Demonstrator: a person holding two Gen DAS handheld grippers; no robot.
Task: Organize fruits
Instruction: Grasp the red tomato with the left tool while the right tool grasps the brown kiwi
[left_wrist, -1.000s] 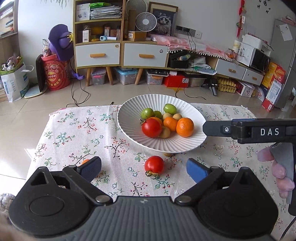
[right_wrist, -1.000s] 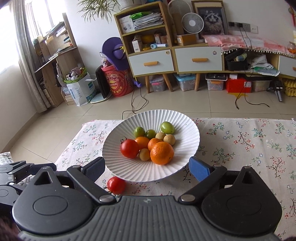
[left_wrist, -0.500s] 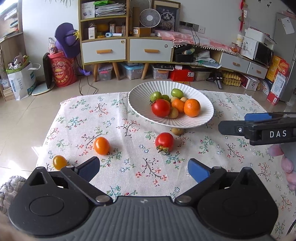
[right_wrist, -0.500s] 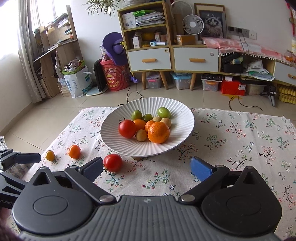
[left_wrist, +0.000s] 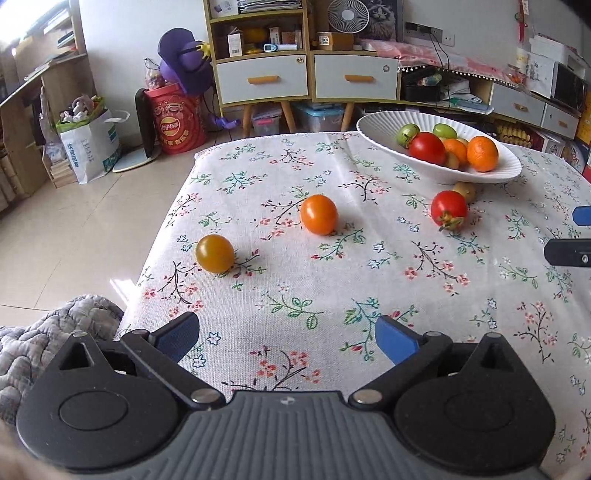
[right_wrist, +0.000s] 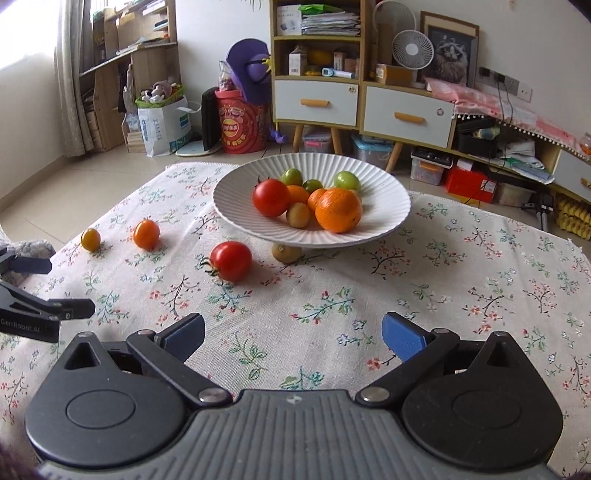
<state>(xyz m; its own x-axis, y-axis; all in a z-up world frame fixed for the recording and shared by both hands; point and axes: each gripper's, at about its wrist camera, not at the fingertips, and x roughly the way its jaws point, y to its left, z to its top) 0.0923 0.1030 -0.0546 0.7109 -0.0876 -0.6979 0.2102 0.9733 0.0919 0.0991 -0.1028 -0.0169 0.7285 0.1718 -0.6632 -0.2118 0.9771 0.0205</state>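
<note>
Closest to the cameras, both claws are released and holding nothing: the left gripper hangs over the floral tablecloth with its blue pads spread wide, and the right gripper looks the same, jaws apart over bare cloth.

A bit further out, four fruits sit loose on the cloth. On the left side there's a yellow tomato, then an orange tomato just past it, the two apart from each other. More toward the middle is a red tomato with its green stem end facing down-left. Right beside it, tucked partly under the plate's rim, is a small brownish fruit.

Behind those is the white ribbed plate, and that's where most of the fruit lives: a big orange at the front, a red tomato in the plate on its left, a small brown fruit between them, a couple of smaller orange ones behind, and three green ones at the back.
</note>
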